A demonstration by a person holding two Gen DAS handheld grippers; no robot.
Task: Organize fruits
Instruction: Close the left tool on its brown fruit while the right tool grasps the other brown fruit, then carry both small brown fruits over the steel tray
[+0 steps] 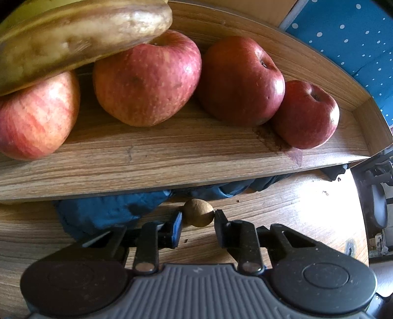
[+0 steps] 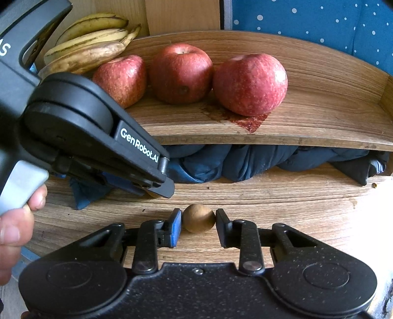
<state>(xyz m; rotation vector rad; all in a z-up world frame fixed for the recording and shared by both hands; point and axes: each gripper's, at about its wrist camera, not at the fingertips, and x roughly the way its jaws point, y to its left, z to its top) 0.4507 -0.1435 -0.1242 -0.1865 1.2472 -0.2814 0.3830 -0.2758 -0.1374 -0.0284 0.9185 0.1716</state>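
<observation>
**Both grippers closed on small brown fruits below the apple shelf**

Right gripper (image 2: 198,222): fingers clamped on a small round brown fruit (image 2: 198,218), both pads touching its sides, just above the wooden table (image 2: 282,203). Left gripper (image 1: 198,216): same state in its own view, fingers pressed against a second brown fruit (image 1: 198,212), held over the table.

In the right wrist view the left gripper's black body crosses the left side, tilted down toward the table; a hand (image 2: 14,220) grips its grey handle at the frame edge.

Behind the grippers: bunched blue cloth (image 2: 233,162) lies under the raised wooden shelf (image 2: 307,127), reaching out onto the table at the left.

On the shelf: red apples (image 2: 180,73) in a row, near one another; four show in the left wrist view, three in the right. A dark stain marks the shelf beneath the rightmost apple. Bananas (image 2: 91,41), yellow with brown patches, lie at the row's left end, over the leftmost apple.

Farthest: blue fabric with white dots (image 2: 319,22).
</observation>
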